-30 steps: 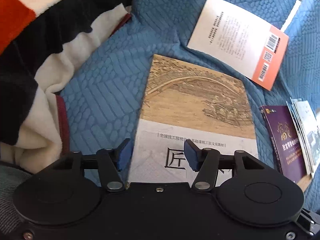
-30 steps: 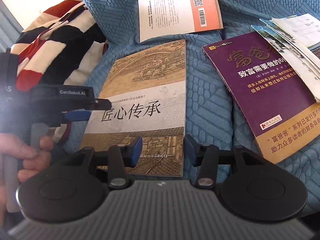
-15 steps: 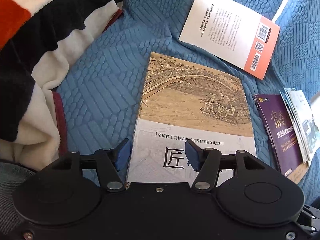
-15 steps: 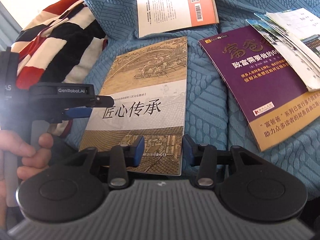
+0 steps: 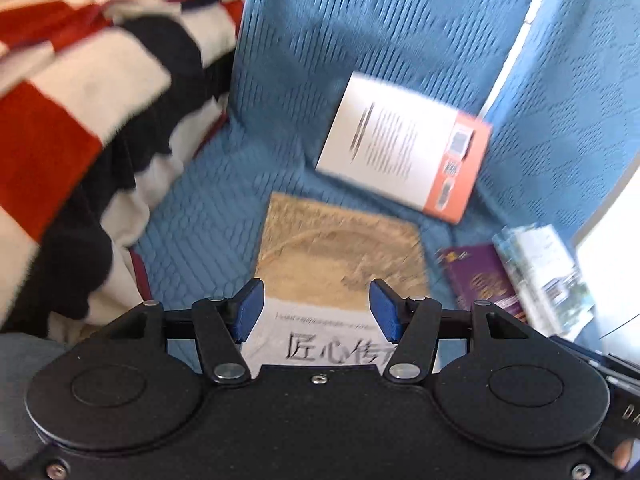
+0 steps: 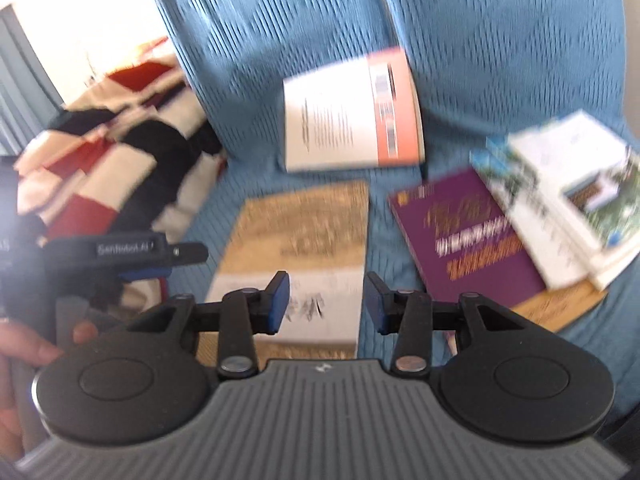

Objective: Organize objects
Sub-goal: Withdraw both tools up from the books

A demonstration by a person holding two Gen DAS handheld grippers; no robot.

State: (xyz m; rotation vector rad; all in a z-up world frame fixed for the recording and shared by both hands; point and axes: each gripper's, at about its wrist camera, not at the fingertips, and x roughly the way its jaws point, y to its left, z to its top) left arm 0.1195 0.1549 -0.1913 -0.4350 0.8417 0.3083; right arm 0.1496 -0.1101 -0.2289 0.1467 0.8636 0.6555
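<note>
A tan and white book (image 5: 340,256) (image 6: 304,248) lies flat on the blue quilted sofa seat. Behind it a white book with an orange edge (image 5: 404,148) (image 6: 352,116) leans toward the backrest. To the right lie a purple book (image 5: 480,276) (image 6: 464,228) and a stack of pamphlets (image 5: 544,272) (image 6: 568,188) partly over it. My left gripper (image 5: 317,310) hangs open above the tan book's near end, nothing between its blue pads. My right gripper (image 6: 326,300) is open over the book's right edge, holding nothing. Both views are motion-blurred.
A red, black and cream striped blanket (image 5: 80,120) (image 6: 112,168) is heaped on the left of the sofa. A hand (image 6: 24,352) grips the left gripper's handle (image 6: 132,250) at the left of the right wrist view. The blue backrest (image 5: 380,32) rises behind the books.
Both grippers have risen and tilted up, away from the tan book, so more of the backrest and the books shows. Both sets of jaws stay apart and empty.
</note>
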